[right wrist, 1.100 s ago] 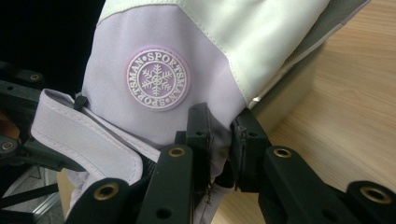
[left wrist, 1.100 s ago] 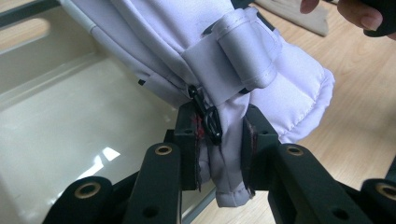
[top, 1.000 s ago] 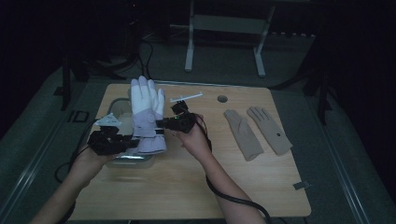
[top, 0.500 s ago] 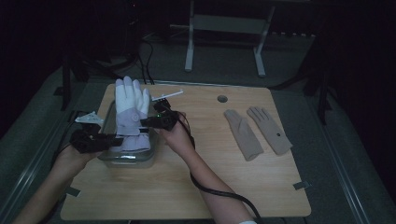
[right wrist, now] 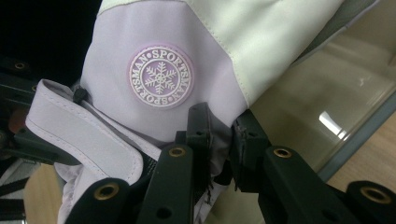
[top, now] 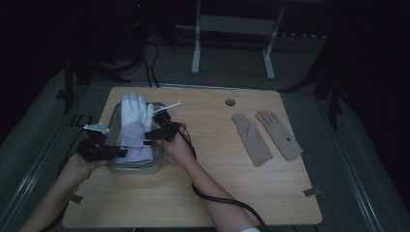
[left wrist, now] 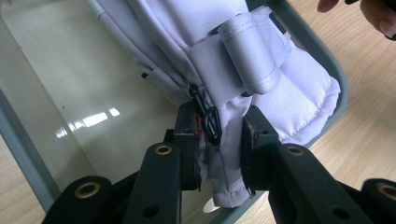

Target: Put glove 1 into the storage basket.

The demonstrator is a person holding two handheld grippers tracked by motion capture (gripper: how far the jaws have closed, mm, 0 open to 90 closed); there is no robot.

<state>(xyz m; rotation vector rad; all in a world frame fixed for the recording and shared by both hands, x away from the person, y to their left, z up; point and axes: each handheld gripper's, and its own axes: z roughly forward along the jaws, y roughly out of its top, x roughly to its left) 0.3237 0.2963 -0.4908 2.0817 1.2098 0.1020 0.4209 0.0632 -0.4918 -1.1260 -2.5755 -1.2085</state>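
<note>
At the bottom edge of the high view, a person's two forearms reach up into the frame over a pale wooden table [top: 193,203]. Left of centre, the left gripper [top: 113,152] and the right gripper [top: 151,135] hold one padded white and lilac ski glove [top: 134,128] between them, over a clear tray with a grey rim [top: 145,167] that sits at the left side of the table. The glove's fingers point toward the top of the frame and its cuff lies nearest the person.

Low in the left gripper view, the two black jaws are closed on the glove's cuff edge [left wrist: 224,154], with bunched lilac fabric pinched between the pads; a small black clip [left wrist: 210,123] hangs just beside the left jaw, and a grey strap [left wrist: 250,60] crosses the cuff above. The tray's clear floor [left wrist: 79,93] lies under the glove.

Low in the right gripper view, the jaws are likewise clamped on a fold of the glove [right wrist: 219,154], just below a round lilac snowflake badge [right wrist: 160,76] that reads SPORTSMAN.

Farther right in the high view, a pair of thin beige gloves [top: 266,135] lies flat, well apart from the tray. Near the table's far edge is a small round hole [top: 230,102]. Beyond the table the floor is dark, and a pale metal stand [top: 232,43] rises at the top centre.
</note>
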